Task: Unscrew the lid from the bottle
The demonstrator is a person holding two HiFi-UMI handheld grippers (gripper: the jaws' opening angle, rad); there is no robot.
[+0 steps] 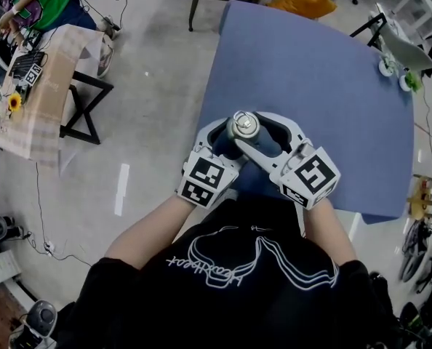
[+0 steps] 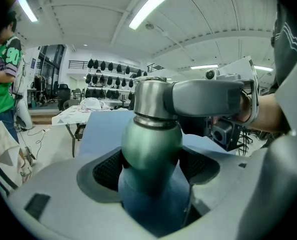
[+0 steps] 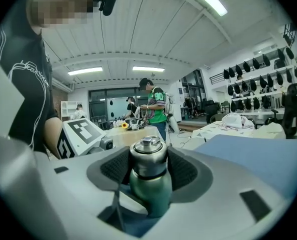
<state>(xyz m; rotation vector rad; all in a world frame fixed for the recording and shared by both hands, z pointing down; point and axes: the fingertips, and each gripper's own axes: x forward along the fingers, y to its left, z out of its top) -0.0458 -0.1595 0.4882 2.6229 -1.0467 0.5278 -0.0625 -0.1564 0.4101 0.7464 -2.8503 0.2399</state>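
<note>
A green metal bottle [image 2: 151,149] with a steel lid [image 2: 152,99] stands near the front edge of the blue table [image 1: 310,71]. My left gripper [image 2: 151,166] is shut on the bottle's rounded green body, a dark pad pressed against each side. My right gripper [image 3: 148,166] comes from the other side, and its pads rest against both sides of the lid [image 3: 148,159], above the green shoulder [image 3: 149,189]. From the head view, both grippers [image 1: 230,138] [image 1: 254,131] meet around the lid [image 1: 243,126] just in front of my chest. The bottle's base is hidden.
A wooden side table [image 1: 34,86] with a sunflower and gear stands to the left, where a person in a green shirt [image 1: 27,6] works. Small white and green items [image 1: 398,67] sit at the blue table's far right corner. Cables run across the floor.
</note>
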